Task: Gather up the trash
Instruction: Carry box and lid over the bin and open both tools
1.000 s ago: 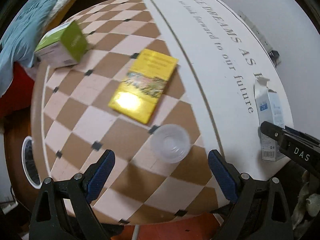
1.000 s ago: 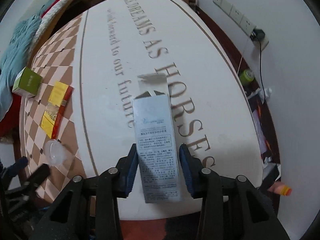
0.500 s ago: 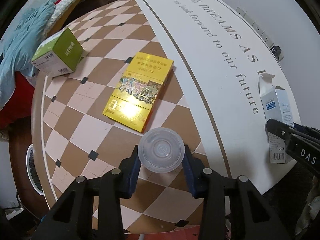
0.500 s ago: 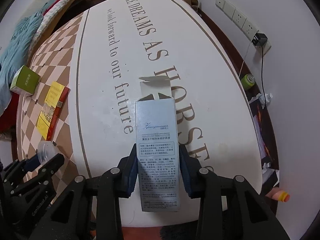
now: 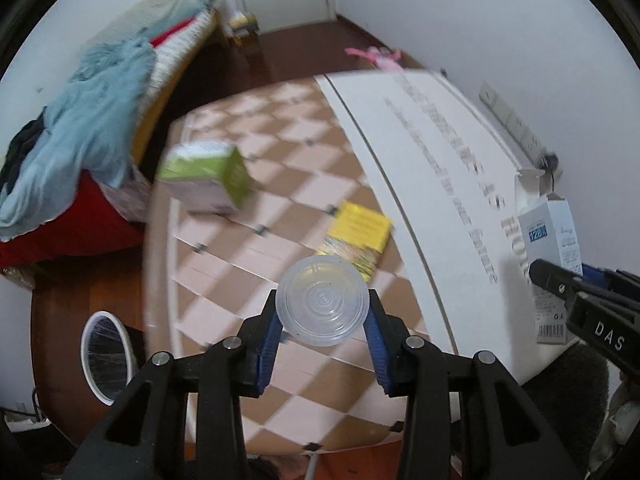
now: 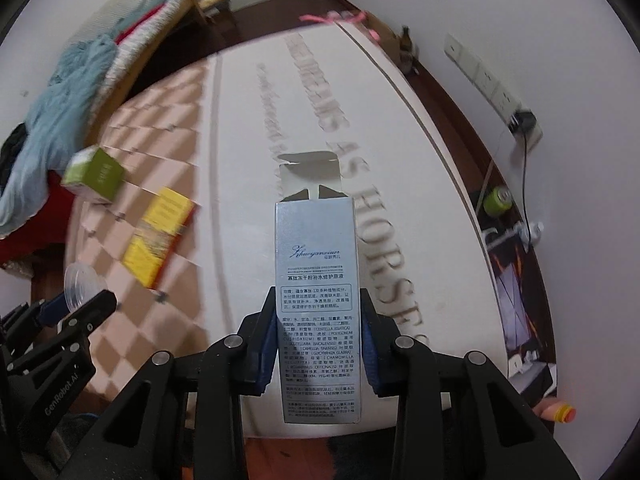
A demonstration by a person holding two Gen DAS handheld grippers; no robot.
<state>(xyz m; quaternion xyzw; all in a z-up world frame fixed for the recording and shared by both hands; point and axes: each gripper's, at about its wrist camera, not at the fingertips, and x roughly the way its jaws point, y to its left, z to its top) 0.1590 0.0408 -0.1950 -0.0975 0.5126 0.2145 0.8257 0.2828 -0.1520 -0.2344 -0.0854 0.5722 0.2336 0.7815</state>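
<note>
you are carrying one piece of trash in each tool, and both grips look thin. the left tool [image 5: 322,314] is clamped on the clear plastic cup [image 5: 322,300], with its blue pads [image 5: 269,334] pressing only on the rim edge at the two sides. that cup is light, smooth and springy, so in my view a hard squeeze could make it pop forward out of the jaws, and a quick swing toward the bin could tip it out. the white-rimmed bin [image 5: 105,351] sits low on the floor to the left of that tool, beside the counter [image 5: 432,168], and the counter edge lies between, so a low path could clip the cup on it.

the right tool [image 6: 318,344] is closed on the tall silver-blue carton [image 6: 316,304], gripping its lower half, with most of the box reaching forward beyond the pads. its top flap [image 6: 310,172] stands open and loose. because the carton is hollow card, the walls may cave and let it slide, and the long front end could swing or catch on the counter if you dip the wrist.

the cup shows its ringed base toward the camera, clean and empty as far as i can tell. the carton is printed with small text and looks undented. a green box [image 6: 95,176] and a yellow pack [image 6: 160,236] lie on the checked part of the counter, ahead and left of the right tool, untouched.
</note>
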